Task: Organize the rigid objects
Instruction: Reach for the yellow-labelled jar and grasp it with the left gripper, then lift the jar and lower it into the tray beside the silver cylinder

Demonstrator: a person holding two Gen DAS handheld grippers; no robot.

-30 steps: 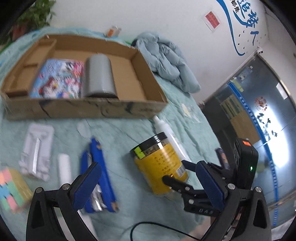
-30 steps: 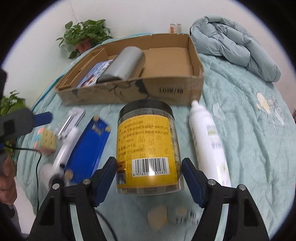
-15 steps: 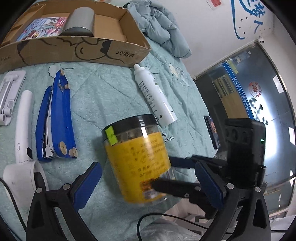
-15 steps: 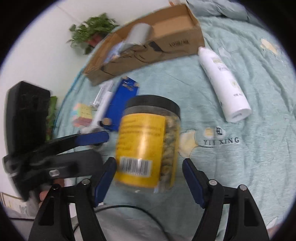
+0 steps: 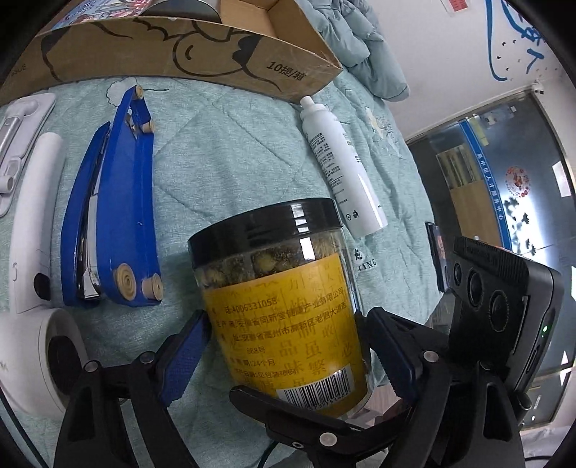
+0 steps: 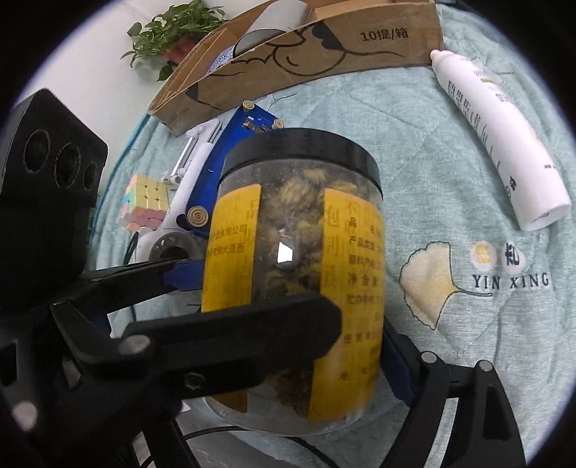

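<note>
A clear jar (image 5: 284, 306) with a black lid and yellow label is held upright above the teal bedspread. My left gripper (image 5: 284, 345) is shut on its lower body, blue pads on both sides. My right gripper (image 6: 298, 360) also clamps the jar (image 6: 298, 259) from a crossing angle. The left gripper's black finger (image 6: 230, 334) lies across the jar's front in the right wrist view. The cardboard box (image 5: 172, 54) stands behind, with a grey cylinder (image 6: 259, 36) inside.
On the bedspread lie a white spray bottle (image 5: 338, 162), a blue stapler-like tool (image 5: 115, 201), a white hand-held device (image 5: 32, 252), a white holder (image 5: 18, 126) and a pastel cube (image 6: 144, 201). A potted plant (image 6: 172, 28) and a folded quilt (image 5: 363, 46) are behind.
The left gripper moved in and closed on the jar, which the right gripper has lifted and brought closer. The box and loose items now sit farther up in both views.
</note>
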